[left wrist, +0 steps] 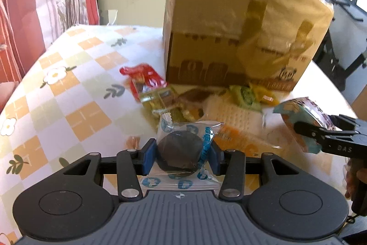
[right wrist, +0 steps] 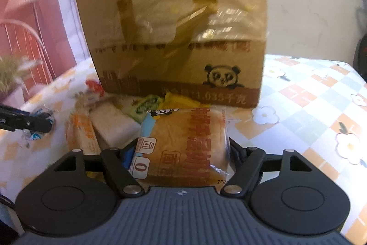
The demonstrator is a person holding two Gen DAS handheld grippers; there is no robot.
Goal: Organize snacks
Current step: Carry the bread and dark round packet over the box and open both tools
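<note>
a table under a checked, flower-print cloth [left wrist: 75,88] fills the room's middle, with red striped curtains [left wrist: 20,15] at far left. on it a red packet [left wrist: 142,77] lies left of the cardboard box [left wrist: 229,33], loose snacks [left wrist: 231,111] heaped before it. the left gripper [left wrist: 182,156] clenches a dark round cookie packet [left wrist: 181,153]; the right gripper [right wrist: 181,153] grips a bread packet [right wrist: 185,141] near the box.

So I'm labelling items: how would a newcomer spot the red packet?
Find the tall cardboard box on the checked tablecloth. At its lower left corner lies the red packet, leftmost of the snack pile and the only bright red wrapper.
</note>
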